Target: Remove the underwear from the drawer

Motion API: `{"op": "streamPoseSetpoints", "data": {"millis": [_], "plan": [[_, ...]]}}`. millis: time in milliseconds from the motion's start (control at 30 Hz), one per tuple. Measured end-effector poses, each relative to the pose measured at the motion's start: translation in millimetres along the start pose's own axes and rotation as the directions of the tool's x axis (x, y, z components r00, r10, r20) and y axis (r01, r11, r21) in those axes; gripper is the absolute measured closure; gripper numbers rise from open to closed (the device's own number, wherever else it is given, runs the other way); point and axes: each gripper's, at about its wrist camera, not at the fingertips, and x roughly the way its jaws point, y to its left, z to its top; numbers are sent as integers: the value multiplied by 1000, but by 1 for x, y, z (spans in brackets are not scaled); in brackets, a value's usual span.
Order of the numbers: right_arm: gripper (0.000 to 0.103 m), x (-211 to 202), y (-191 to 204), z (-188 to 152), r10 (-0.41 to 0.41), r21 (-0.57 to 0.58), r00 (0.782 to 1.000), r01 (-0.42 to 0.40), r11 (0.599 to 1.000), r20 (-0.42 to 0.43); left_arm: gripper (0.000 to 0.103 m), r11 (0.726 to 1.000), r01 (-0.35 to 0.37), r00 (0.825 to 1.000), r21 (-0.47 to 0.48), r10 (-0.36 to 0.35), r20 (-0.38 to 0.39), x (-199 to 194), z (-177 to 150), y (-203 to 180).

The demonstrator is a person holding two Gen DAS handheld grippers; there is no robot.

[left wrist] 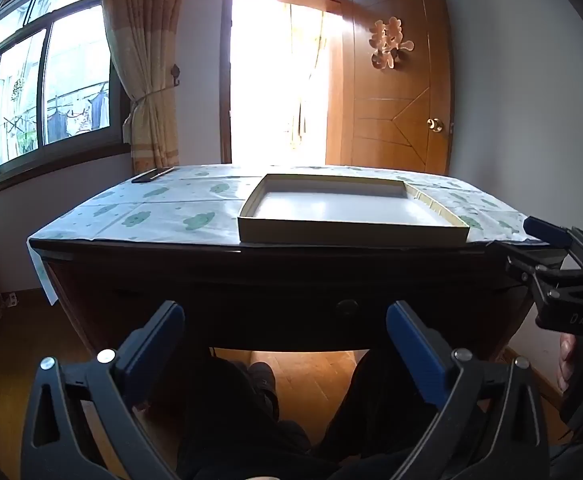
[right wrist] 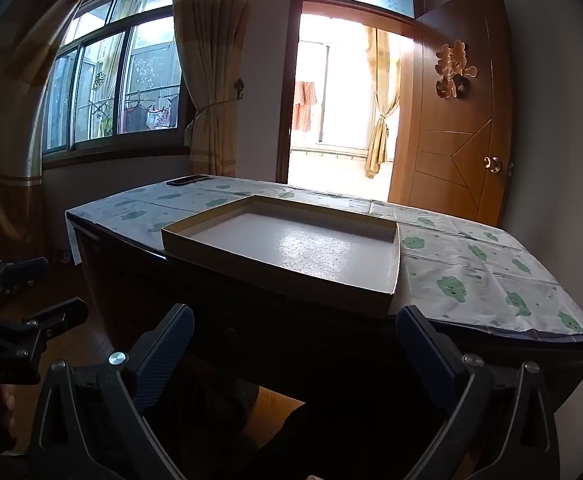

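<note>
You are at the very start: the drawer in the front of the dark desk looks fully closed, its round knob untouched, and no underwear shows in either view. Presumably the underwear is inside that drawer, though the front is so deep in shadow that even the drawer's outline is hard to make out.

Your left claw is spread wide with nothing between its blue pads, held in front of the desk and aimed toward the knob. Your right claw is spread just as wide and equally empty, near the desk's front edge.

Everything remains to be done: take the knob, pull the drawer out, find the underwear, lift it clear.

On the patterned cloth sits a shallow cardboard tray, close to the near edge. Its white floor is bare; nothing lies in it. It looks like the likely landing place. A dark flat object rests at the far left corner, well apart from the tray.
</note>
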Motion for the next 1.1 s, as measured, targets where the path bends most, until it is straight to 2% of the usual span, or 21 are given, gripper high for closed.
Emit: {"op": "streamPoseSetpoints", "data": {"millis": [67, 1100], "plan": [[1, 0, 0, 0, -1, -6, 1000, 1, 1000, 4, 0, 1000, 9, 1000, -26, -9, -1, 0, 0, 1], [1, 3, 2, -5, 5, -13, 1000, -5, 1000, -11, 0, 1000, -15, 1000, 1, 15, 19, -3, 0, 0]]}}
